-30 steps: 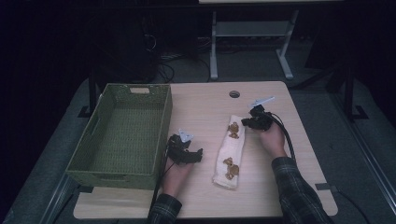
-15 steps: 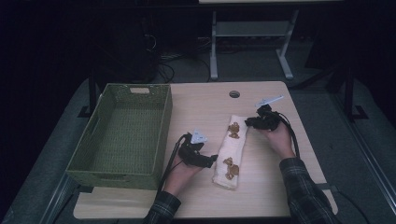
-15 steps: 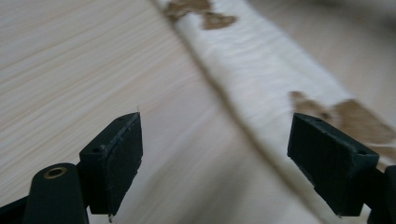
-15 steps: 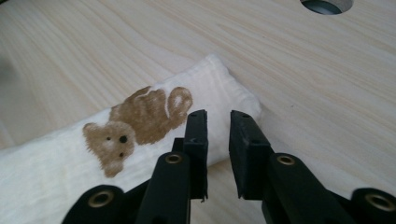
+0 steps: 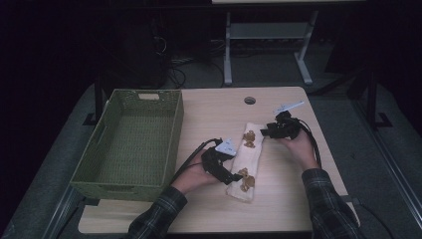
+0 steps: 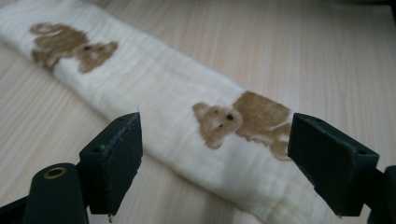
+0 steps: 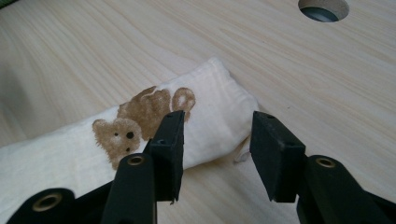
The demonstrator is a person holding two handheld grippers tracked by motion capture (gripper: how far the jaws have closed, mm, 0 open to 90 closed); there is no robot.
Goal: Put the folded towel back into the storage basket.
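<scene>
- Two grippers work at one cloth (image 5: 246, 162), which lies folded in a long strip at the frame's centre, on the table (image 5: 209, 112).
- Left gripper (image 5: 230, 175): jaws wide apart, straddling the cloth's near end, nothing pinched.
- Right gripper (image 5: 264, 132): jaws have just been opening, apart at the cloth's far end, not pressing it.
- Two bear prints (image 6: 243, 119) show on the cloth.
- One green basket (image 5: 132, 142) sits at left.

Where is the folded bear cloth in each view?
High view: folded bear cloth lies mid-table, between both grippers.
Left gripper view: it runs from top left to bottom right beyond the open jaws.
Right gripper view: its end sits centre-left, behind the jaws.
Shared landmark: the brown bear prints.
</scene>
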